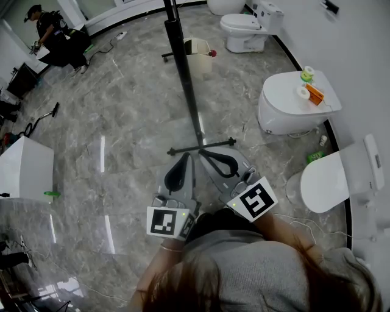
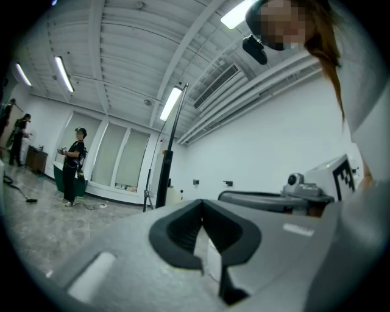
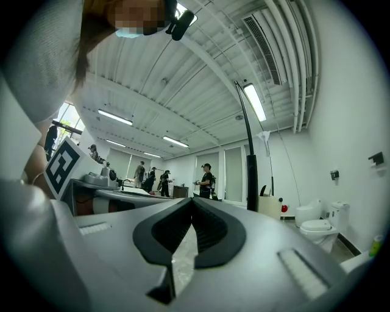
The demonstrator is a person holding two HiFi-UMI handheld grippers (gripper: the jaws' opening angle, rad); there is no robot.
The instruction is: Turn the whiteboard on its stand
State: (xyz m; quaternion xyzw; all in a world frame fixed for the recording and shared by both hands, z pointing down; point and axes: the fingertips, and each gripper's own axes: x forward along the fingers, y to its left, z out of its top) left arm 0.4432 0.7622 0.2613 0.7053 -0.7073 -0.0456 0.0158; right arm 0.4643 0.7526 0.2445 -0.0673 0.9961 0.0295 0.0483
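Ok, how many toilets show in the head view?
3. The top toilet is near the top edge; the middle toilet, at right, carries small items on its lid; the lower-right toilet is by the right edge. A white shape cut off at the top may be a fourth.

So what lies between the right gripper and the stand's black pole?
Only bare floor, in the head view; the right gripper view shows the pole unblocked beyond the right gripper, its fingers shut.
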